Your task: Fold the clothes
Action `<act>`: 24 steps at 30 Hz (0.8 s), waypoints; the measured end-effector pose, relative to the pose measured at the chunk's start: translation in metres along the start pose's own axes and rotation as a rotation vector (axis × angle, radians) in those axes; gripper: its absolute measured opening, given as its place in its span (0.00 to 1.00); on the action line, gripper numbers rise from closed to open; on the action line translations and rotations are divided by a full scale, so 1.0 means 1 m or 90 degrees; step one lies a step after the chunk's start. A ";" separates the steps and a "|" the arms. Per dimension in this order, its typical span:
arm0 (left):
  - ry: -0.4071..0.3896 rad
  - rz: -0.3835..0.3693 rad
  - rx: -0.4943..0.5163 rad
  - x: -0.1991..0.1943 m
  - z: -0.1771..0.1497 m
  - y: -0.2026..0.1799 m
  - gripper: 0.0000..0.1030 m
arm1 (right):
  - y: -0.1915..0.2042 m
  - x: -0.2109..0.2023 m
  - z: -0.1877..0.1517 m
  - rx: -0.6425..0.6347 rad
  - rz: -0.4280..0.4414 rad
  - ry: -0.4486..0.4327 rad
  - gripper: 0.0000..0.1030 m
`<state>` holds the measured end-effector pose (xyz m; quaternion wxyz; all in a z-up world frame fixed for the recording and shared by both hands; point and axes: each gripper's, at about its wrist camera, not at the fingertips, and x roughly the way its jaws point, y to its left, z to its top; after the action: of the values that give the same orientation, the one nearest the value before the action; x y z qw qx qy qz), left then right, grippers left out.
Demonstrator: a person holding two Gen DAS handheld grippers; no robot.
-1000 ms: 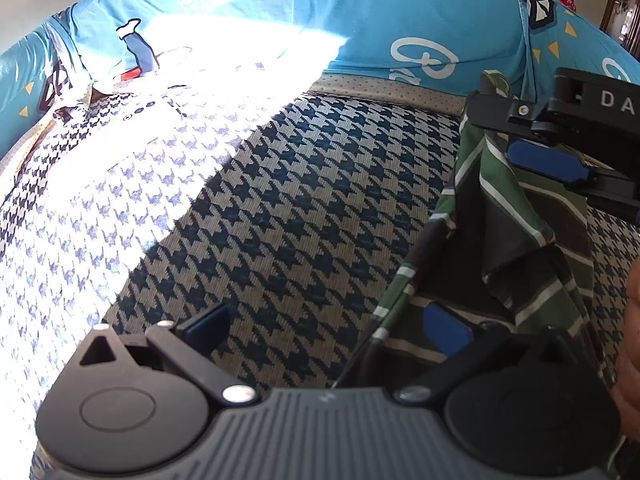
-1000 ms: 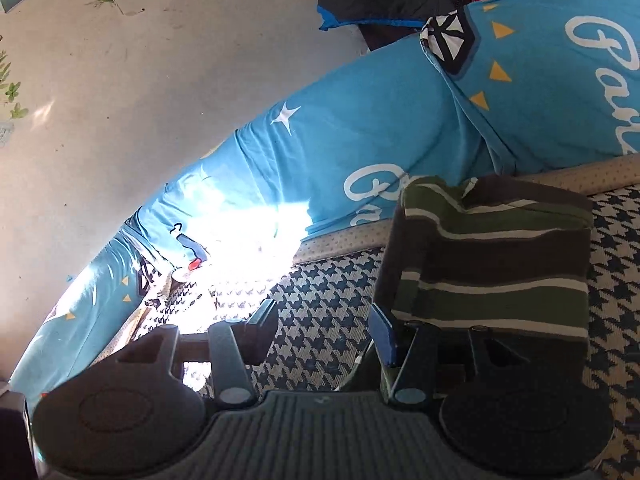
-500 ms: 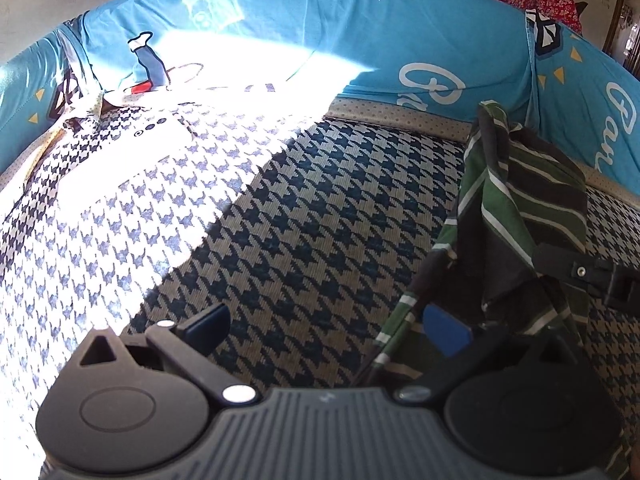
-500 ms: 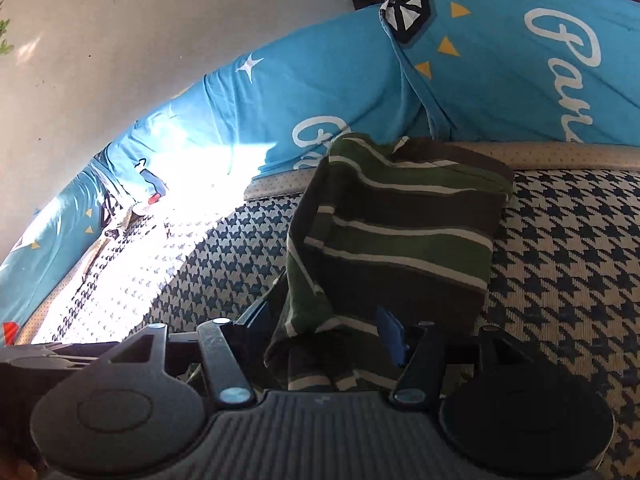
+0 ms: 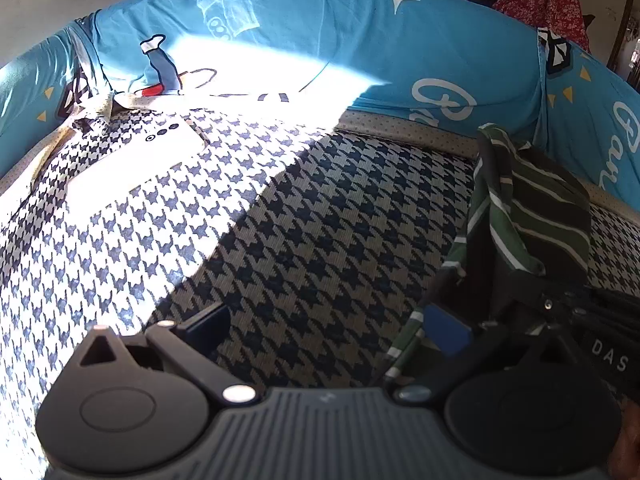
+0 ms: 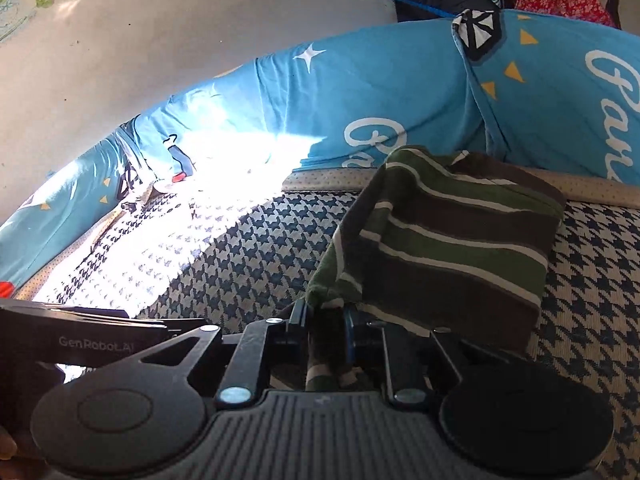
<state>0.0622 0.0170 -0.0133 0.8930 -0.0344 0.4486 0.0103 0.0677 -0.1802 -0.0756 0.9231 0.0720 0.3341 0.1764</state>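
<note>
Right wrist view: striped garment (image 6: pixel 452 248), soft, light, limp; right gripper (image 6: pixel 326 332) fingers pinch its 6 o'clock hem; left gripper (image 5: pixel 332 326) fingers spread, empty.

Both wrist views low, close over houndstooth mat (image 5: pixel 304 240); facing blue bedding (image 6: pixel 360 92); share striped garment (image 6: pixel 460 240).

right tongs (image 6: pixel 326 330) now clamped on striped garment (image 6: pixel 452 248), wide apart a second ago
</note>
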 end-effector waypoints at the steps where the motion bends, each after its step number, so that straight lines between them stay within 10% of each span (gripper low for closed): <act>1: -0.001 0.000 -0.002 0.000 0.000 0.001 1.00 | 0.004 0.003 -0.001 -0.009 0.000 0.000 0.19; 5: -0.003 0.005 -0.011 -0.001 0.002 0.005 1.00 | 0.016 0.021 -0.012 -0.021 -0.006 0.016 0.24; 10: -0.003 0.008 -0.018 0.001 0.004 0.010 1.00 | 0.022 0.023 -0.016 -0.026 0.010 0.011 0.55; 24: -0.012 0.019 0.016 0.001 -0.003 0.001 1.00 | 0.022 -0.025 -0.018 -0.009 -0.025 0.000 0.55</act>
<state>0.0600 0.0173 -0.0160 0.8973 -0.0168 0.4407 0.0182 0.0319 -0.1686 -0.0692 0.9269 0.0587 0.3342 0.1607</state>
